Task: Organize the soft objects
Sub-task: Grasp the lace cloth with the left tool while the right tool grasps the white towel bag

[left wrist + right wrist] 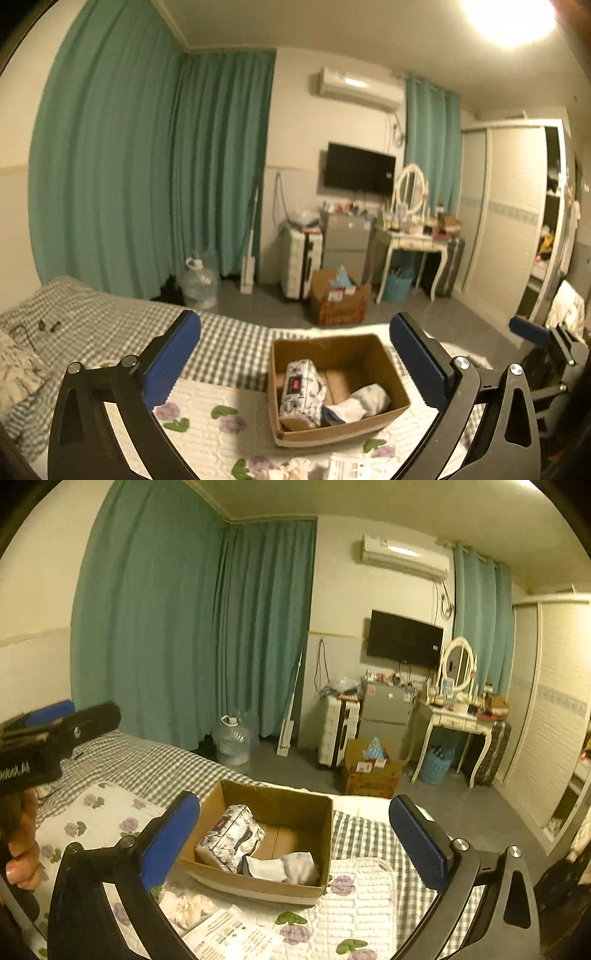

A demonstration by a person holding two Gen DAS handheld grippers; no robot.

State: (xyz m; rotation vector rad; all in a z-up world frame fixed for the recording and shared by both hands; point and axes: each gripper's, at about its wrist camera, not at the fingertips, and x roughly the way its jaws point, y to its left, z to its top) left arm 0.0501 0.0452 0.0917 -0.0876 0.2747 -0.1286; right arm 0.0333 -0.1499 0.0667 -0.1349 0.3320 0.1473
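Left wrist view: my left gripper [295, 360] hangs over the bed with its blue-padded jaws spread wide and nothing between them, and the cardboard box [334, 435] lies straight ahead and below, framed in the gap. Inside the box a floral-print pouch [301, 393] stands against the left wall and a crumpled white cloth [364, 402] lies beside it, near the front right corner. My right gripper [294, 840] is likewise wide open and holds nothing; from its view the same box sits ahead and a little to the left, its long axis running left to right across the quilt. Loose soft things are left outside it: a cream-coloured bundle of fabric [186, 908] lies on the quilt just in front of the box, directly below my right gripper's left finger, with a printed paper sheet [231, 936] just beside it. I judge the bundle the likely next pick, and the right gripper the nearer one, needing to dip down and back toward the near edge. The bed carries a white quilted pad with purple flowers [364, 886] over a grey checked sheet [155, 764]. Beyond it, teal curtains [173, 627], a wall-mounted television [404, 640] and a white dressing table [458, 720] fill the dim, yellow-lit room.
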